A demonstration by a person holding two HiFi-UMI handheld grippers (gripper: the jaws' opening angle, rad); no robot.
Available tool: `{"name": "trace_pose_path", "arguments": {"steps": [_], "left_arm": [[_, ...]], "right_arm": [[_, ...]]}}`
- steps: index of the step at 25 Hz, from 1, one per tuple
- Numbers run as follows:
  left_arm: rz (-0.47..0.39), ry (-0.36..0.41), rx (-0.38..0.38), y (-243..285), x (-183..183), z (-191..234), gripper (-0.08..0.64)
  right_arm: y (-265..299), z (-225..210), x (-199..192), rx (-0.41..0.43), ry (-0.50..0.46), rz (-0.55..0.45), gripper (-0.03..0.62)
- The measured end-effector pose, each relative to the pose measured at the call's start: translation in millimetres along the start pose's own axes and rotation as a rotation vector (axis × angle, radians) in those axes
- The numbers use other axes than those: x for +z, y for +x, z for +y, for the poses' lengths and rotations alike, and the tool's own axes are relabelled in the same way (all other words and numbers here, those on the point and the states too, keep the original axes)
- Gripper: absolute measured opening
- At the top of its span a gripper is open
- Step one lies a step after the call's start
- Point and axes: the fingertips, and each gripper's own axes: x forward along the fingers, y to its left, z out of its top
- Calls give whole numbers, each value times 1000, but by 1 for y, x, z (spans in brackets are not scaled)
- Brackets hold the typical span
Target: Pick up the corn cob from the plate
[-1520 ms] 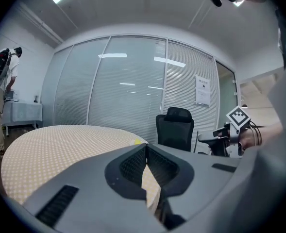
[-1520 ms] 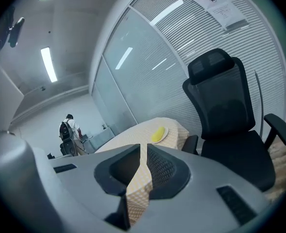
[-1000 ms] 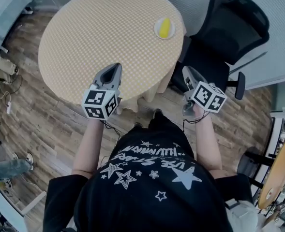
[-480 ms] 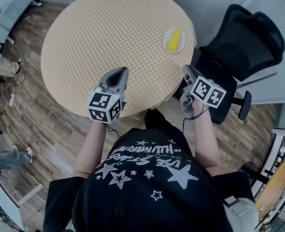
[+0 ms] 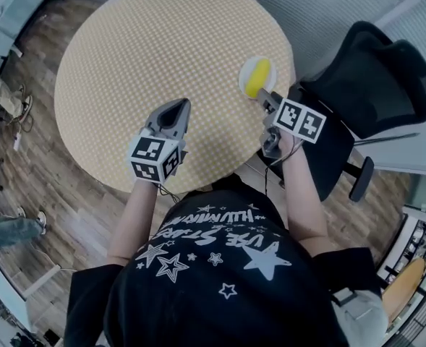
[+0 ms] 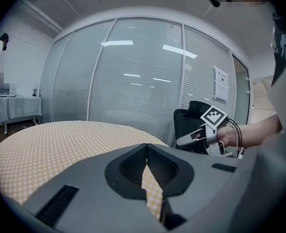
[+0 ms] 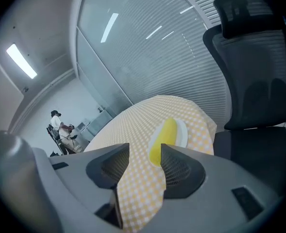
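Observation:
A yellow corn cob [image 5: 257,76] lies on a small white plate [image 5: 246,69] near the right edge of the round table [image 5: 140,56]. My right gripper [image 5: 260,97] is just short of the plate and points at it. Its jaws are opening with nothing between them. In the right gripper view the corn cob [image 7: 163,139] and plate [image 7: 183,132] lie just beyond the right gripper [image 7: 145,150]. My left gripper [image 5: 175,108] hovers over the table's near part, shut and empty. In the left gripper view the left gripper [image 6: 146,148] has its tips together.
A black office chair [image 5: 372,71] stands right of the table, close to the plate. The checked cloth hangs over the table's edge [image 7: 201,123]. Glass walls with blinds lie behind. A person [image 7: 56,124] stands far off, and another person's leg [image 5: 6,231] shows at the left on the wooden floor.
Both grippers have moved forward over the table. The right one has swung in from beside the chair to just short of the plate.

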Motion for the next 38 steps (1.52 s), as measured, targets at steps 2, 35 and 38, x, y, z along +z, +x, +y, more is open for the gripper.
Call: {"name": "trace_pose_path", "arguments": {"steps": [2, 35, 38], "left_arm": [[6, -2, 11, 6, 2, 3, 8], [5, -57, 116, 46, 6, 24, 8], [-6, -48, 117, 42, 9, 25, 8]], "right_arm": [[15, -6, 7, -7, 17, 12, 209], [135, -81, -3, -363, -163, 359, 283], [134, -82, -2, -349, -183, 349, 273]]}}
